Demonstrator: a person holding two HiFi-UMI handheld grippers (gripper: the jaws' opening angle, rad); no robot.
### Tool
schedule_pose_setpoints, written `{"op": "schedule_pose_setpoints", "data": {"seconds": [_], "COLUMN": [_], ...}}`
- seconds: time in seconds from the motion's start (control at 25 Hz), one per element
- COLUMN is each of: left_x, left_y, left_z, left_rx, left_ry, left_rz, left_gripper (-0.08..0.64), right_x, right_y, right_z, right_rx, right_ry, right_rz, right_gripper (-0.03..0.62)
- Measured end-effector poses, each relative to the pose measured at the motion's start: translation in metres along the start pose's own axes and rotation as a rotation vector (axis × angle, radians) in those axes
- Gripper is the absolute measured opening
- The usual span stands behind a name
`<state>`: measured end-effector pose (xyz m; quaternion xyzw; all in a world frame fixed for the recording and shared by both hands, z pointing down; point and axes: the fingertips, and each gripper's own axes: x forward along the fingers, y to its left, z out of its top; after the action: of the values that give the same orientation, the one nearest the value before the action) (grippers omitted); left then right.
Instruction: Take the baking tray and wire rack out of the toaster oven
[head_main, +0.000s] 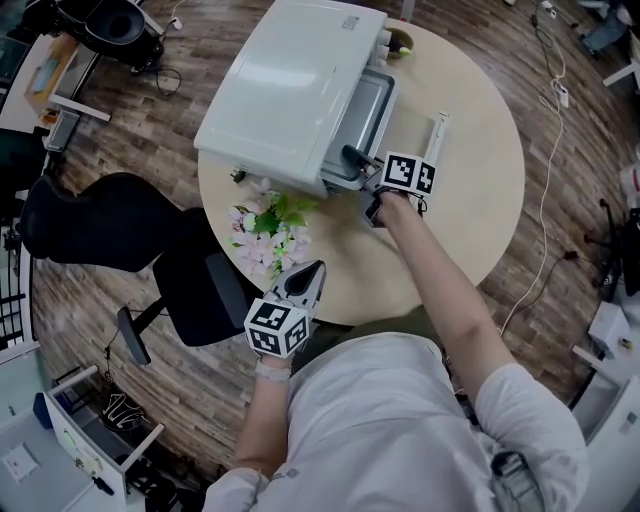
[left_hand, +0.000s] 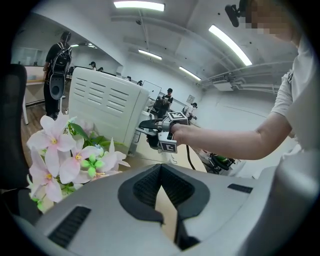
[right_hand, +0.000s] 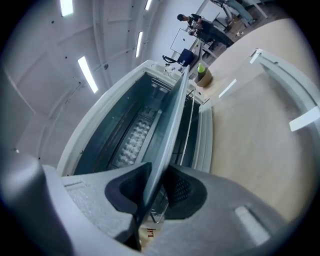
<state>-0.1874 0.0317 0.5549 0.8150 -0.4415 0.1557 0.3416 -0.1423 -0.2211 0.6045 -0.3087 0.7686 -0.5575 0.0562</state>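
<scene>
Here right gripper pinches the half-hidden baking tray; left gripper fingers closed, empty.

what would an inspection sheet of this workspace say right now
surface: round beige table
job's things: white toaster oven open at the front; baking tray at its mouth; wire rack not clearly made out
clutter: pink flowers, white strip, small green item
tools: right tool shut on the baking tray's edge; left tool shut, nothing in it, beside the flowers
cables: white cable on the floor
surroundings: black office chair, wood floor
</scene>
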Motion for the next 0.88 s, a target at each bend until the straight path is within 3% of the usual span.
{"op": "schedule_pose_setpoints", "data": {"seconds": [0.56, 0.88], "left_x": [0.013, 0.039], "left_y": [-0.031, -0.065], "left_z": [0.011, 0.02], "left_rx": [-0.004, 0.002], "left_ry": [-0.023, -0.019], "left_rz": [0.017, 0.002], "left_gripper": [0.0, -0.002], "right_x": [-0.073, -0.132], "right_y": [-0.018, -0.056], "right_z": [0.011, 0.024], "right_rx": [0.145, 0.219], "right_ry": [-0.06, -0.071], "right_rz": [0.047, 0.0], "right_gripper": [0.046, 0.026]}}
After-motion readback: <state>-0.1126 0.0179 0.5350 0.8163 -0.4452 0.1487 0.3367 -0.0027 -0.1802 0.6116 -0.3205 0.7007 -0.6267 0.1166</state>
